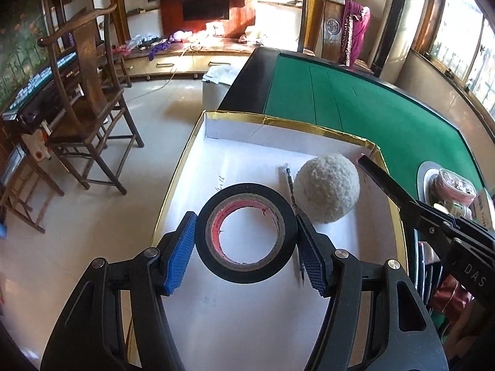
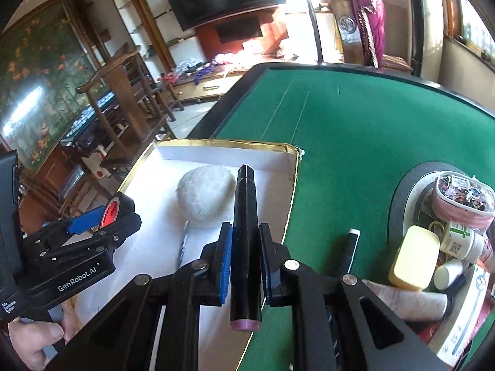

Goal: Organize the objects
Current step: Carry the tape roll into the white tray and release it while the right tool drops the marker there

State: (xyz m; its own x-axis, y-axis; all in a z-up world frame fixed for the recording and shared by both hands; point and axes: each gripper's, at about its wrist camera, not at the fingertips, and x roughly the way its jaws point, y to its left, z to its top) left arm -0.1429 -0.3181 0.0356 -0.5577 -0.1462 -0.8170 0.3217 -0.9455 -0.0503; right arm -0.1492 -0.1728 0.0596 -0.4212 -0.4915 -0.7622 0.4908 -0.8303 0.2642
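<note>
My left gripper [image 1: 246, 239] is shut on a black tape roll [image 1: 246, 235] with a pink core and holds it over the white, gold-rimmed box [image 1: 247, 130]. A white fuzzy ball [image 1: 326, 188] and a thin pen [image 1: 289, 182] lie in the box. My right gripper [image 2: 246, 250] is shut on a black marker [image 2: 246, 247] with a pink end, above the box's right rim [image 2: 290, 204]. The ball [image 2: 204, 196] lies just beyond it. The left gripper with the tape [image 2: 108, 213] shows at the left in the right wrist view.
The box sits on a green felt table [image 2: 355, 142]. A pile of items on a round tray [image 2: 405, 194] stands at the right: a pink pouch [image 2: 461, 198], a yellow block [image 2: 413, 256], white bottles. A black stick [image 2: 351, 247] lies on the felt. Wooden chairs [image 1: 92, 102] stand left.
</note>
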